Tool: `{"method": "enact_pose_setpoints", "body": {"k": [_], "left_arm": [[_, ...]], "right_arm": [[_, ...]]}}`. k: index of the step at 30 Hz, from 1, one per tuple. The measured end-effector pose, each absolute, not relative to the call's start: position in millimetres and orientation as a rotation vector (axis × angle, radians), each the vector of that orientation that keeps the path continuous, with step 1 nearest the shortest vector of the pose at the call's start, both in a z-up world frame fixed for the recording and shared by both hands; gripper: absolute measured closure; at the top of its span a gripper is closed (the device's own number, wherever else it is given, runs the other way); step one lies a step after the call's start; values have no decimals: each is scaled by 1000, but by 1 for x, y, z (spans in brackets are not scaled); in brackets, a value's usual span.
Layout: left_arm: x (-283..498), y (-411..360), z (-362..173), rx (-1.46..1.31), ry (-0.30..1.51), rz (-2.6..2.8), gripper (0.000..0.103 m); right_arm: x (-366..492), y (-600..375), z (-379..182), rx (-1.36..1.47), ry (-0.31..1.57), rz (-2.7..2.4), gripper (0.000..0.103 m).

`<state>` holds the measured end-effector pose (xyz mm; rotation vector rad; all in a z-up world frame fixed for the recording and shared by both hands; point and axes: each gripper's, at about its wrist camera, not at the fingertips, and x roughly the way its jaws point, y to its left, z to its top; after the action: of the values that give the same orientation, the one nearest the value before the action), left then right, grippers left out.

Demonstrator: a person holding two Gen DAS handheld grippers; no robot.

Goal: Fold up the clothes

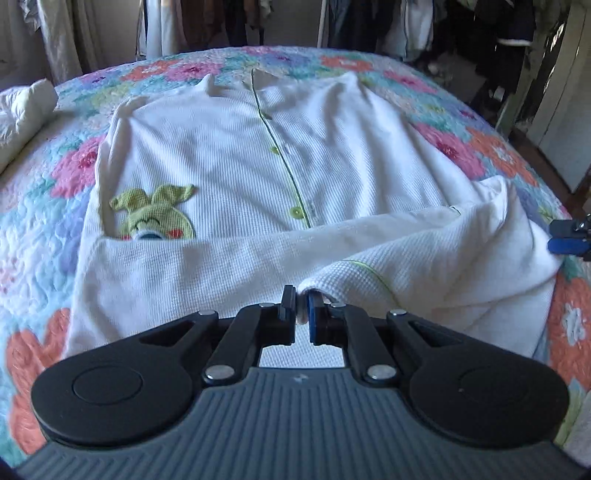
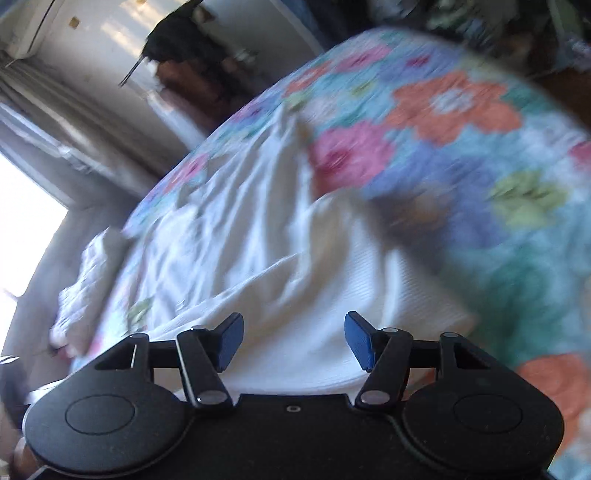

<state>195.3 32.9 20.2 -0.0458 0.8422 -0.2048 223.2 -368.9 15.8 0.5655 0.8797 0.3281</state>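
A white waffle-knit garment with green buttons and a green animal patch lies spread on the flowered quilt. Its near part is folded up across the body as a band. My left gripper is shut on a bunched edge of that band, lifted just above the cloth. The right gripper's blue pads show at the band's right end. In the blurred right wrist view, the right gripper stands open over the white garment, nothing between its fingers.
A white pillow rests at the quilt's left edge. Hanging clothes line the wall behind the bed. The right wrist view shows the quilt, a white bundle and a bright window.
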Motion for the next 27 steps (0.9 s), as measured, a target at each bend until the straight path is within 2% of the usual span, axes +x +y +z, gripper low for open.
{"method": "enact_pose_setpoints", "body": {"k": [4,7,11,17,18,20,22,23,25,27], "left_arm": [[190,59,0,-150,851,-104,96],[193,72,7,-139,858,-74,95],[184,73,20,-13,837,11,78],[178,80,34,-59,807,-53,76],[176,78,38,-61,780,-86,72],[170,68,42,-30,740,-157,50],[171,53,38,8,729,-217,37],[173,47,34,23,730,-243,33],[174,36,29,64,726,-276,32],[176,27,25,122,725,-301,24]], "right_arm": [[224,-339,10,494,920,366,37],[230,-321,7,390,955,376,37],[229,-323,10,336,927,303,37],[225,-332,10,374,868,227,37],[225,-331,10,384,860,232,37],[226,-327,10,411,850,259,37],[233,-317,6,461,874,325,37],[237,-311,4,481,893,360,37],[249,-292,-1,467,959,418,37],[260,-273,-7,435,1008,463,37]]}}
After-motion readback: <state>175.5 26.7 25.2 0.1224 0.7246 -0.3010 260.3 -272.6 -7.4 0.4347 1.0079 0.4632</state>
